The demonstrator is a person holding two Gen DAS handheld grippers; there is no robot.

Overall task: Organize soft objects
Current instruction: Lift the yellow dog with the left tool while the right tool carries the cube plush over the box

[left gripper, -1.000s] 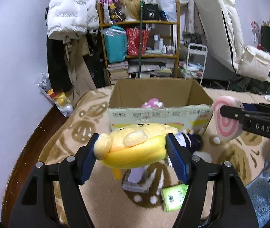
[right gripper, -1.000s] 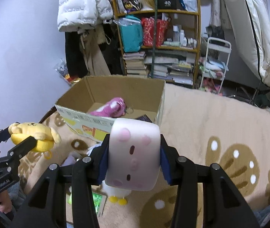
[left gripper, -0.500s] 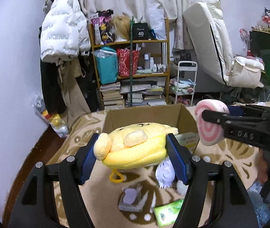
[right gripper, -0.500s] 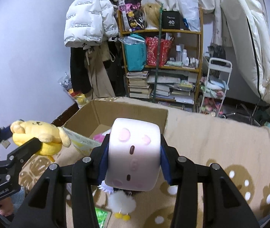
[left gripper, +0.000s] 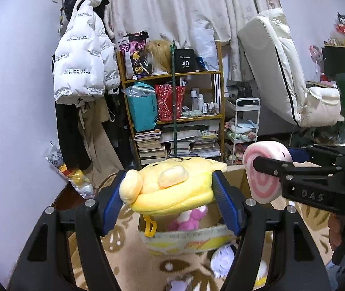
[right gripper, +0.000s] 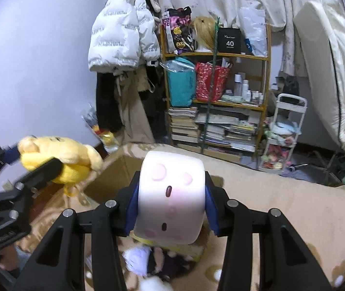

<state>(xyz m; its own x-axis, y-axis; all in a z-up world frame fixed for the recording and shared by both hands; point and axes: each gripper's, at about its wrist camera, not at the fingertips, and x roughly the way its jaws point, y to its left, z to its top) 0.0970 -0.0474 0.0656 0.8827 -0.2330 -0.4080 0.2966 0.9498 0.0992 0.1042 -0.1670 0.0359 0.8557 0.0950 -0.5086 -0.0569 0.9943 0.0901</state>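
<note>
My left gripper (left gripper: 172, 194) is shut on a yellow dog plush (left gripper: 172, 186) and holds it above the near wall of an open cardboard box (left gripper: 184, 240). A pink plush (left gripper: 189, 218) lies inside the box. My right gripper (right gripper: 171, 206) is shut on a pink-and-white roll plush (right gripper: 171, 198) and holds it over the box (right gripper: 114, 172). In the left wrist view the roll plush (left gripper: 262, 172) shows at the right in the other gripper. In the right wrist view the yellow plush (right gripper: 60, 155) shows at the left.
More soft toys lie on the beige patterned rug in front of the box, among them a white one (left gripper: 223, 259) and a dark one (right gripper: 170, 259). A cluttered wooden shelf (left gripper: 172, 111), a hanging white jacket (left gripper: 85, 65) and a leaning mattress (left gripper: 276, 72) stand behind.
Both grippers have risen and moved forward with their plushes, so the box now lies below them. The view has tilted up towards the shelf and curtain.
</note>
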